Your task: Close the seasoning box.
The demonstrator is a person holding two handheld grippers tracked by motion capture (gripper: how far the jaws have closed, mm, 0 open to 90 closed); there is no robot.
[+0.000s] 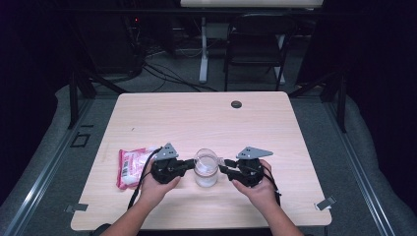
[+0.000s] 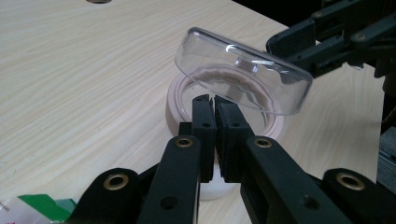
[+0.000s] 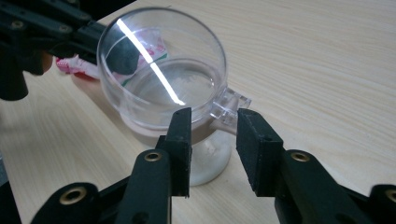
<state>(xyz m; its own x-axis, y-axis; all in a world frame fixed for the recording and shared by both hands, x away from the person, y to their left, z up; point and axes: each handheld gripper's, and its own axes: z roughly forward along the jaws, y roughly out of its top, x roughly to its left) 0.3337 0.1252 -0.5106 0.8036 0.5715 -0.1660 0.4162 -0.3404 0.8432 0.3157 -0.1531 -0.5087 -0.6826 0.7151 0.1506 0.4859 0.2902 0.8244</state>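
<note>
Nearest the person, the left claw [image 2: 215, 100] is clenched on the rim of a white container [image 2: 177, 109] standing near the front middle of the counter [image 1: 206, 118]. The right claw [image 3: 212, 119] stands released, its jaws spread either side of the small tab on a clear lid [image 3: 163, 70], which sits tilted over the container. Farther left lies a pink packet [image 1: 130, 167].
</note>
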